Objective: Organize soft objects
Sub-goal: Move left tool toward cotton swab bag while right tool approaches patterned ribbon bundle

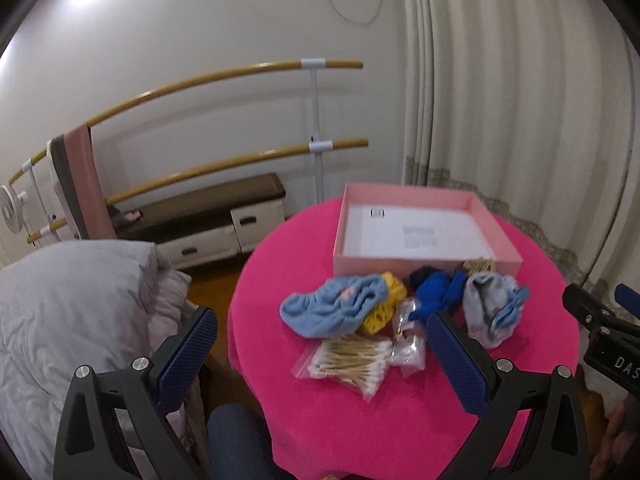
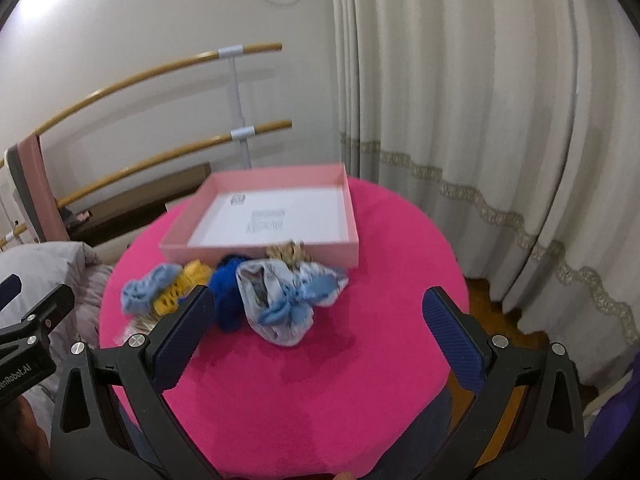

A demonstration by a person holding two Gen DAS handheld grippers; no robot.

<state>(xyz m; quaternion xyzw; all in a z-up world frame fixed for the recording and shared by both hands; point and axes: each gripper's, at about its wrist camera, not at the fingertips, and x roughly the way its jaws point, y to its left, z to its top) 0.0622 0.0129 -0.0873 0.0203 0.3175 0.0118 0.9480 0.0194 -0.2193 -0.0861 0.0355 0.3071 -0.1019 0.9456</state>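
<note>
Well, nothing has gone into the box (image 1: 420, 258) so far: its white floor is bare apart from some printing, and it sits at the far side of the round pink table (image 1: 400, 420). Every soft thing lies in a heap just in front of its near wall. From the left there is a light blue cloth (image 1: 328, 308), a yellow netted thing (image 1: 386, 308) tucked against it, a dark blue bundle (image 1: 434, 290), and a pale patterned cloth (image 2: 280, 300) with a blue bow (blurred, so I can't say what it really is). A tan frilly bit (image 2: 290, 254) touches the box wall. Nearer the person lie a bag of cotton swabs (image 1: 352, 362) and a small clear packet (image 1: 410, 348), neither of them soft by my reckoning.

Both tools hover above the near side of the table, empty. On the left gripper (image 1: 320, 356) the fingers stand wide apart, and the right gripper (image 2: 318, 332) is spread just as wide, holding nothing.

So the whole job is ahead: each cloth has yet to be lifted and placed in the box.
</note>
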